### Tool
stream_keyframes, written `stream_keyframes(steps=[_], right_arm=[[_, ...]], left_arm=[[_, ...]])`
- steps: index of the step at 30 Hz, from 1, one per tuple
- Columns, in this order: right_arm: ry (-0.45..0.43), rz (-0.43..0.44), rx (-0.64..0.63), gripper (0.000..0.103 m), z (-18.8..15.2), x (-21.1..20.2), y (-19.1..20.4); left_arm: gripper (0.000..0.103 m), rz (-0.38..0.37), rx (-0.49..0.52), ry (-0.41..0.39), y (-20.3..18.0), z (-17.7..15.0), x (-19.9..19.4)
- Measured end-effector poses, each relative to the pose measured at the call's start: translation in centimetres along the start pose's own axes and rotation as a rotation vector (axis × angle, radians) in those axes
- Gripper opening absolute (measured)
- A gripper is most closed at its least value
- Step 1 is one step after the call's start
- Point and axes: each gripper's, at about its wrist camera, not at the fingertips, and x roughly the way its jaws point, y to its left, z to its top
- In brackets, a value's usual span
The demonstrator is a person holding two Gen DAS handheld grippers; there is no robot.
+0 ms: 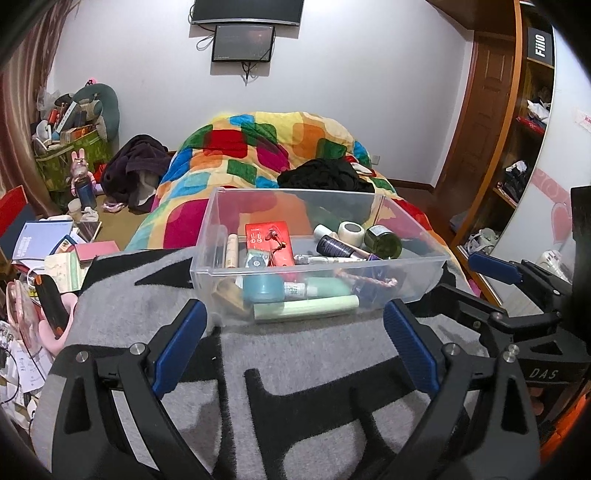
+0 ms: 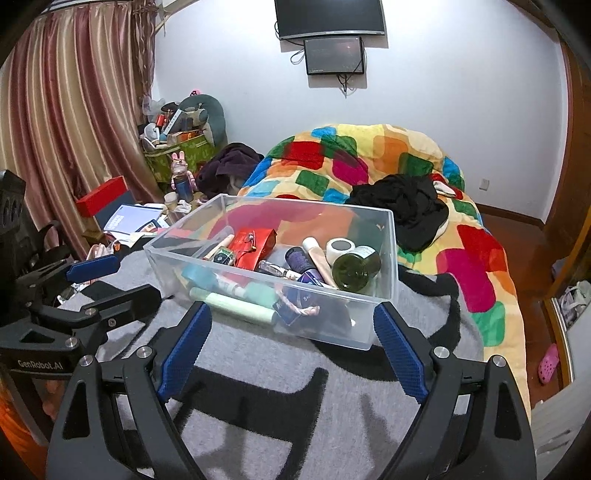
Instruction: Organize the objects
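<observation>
Clutter fills the clear bin [image 1: 424, 275] just ahead of our left gripper [image 1: 295, 339] and right gripper [image 2: 291, 343], both wide and empty; we could snag its rim and tip it.

A: Room bg?
B: White wall [image 2: 443, 74], dark TV [image 2: 328, 16] top centre w/ small screen [image 2: 334, 55] just below. Striped curtain [image 2: 66, 122] upper left.
A: Furniture?
B: Bed w/ multicolour quilt [image 2: 388, 155], black clothes [image 2: 410, 203] on it. Wood door [image 1: 484, 103] & shelves [image 1: 524, 147] at right. Red-brown wood floor [image 2: 517, 229].
</observation>
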Motion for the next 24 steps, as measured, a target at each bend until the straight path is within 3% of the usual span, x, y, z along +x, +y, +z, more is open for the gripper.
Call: stream_keyframes(steps=[24], right_arm=[[-0.009,0.011,0.001,0.088,-0.01,-0.33,0.2]], left_arm=[[0.097,-0.001,0.008,-0.007,-0.04,0.4,-0.05]])
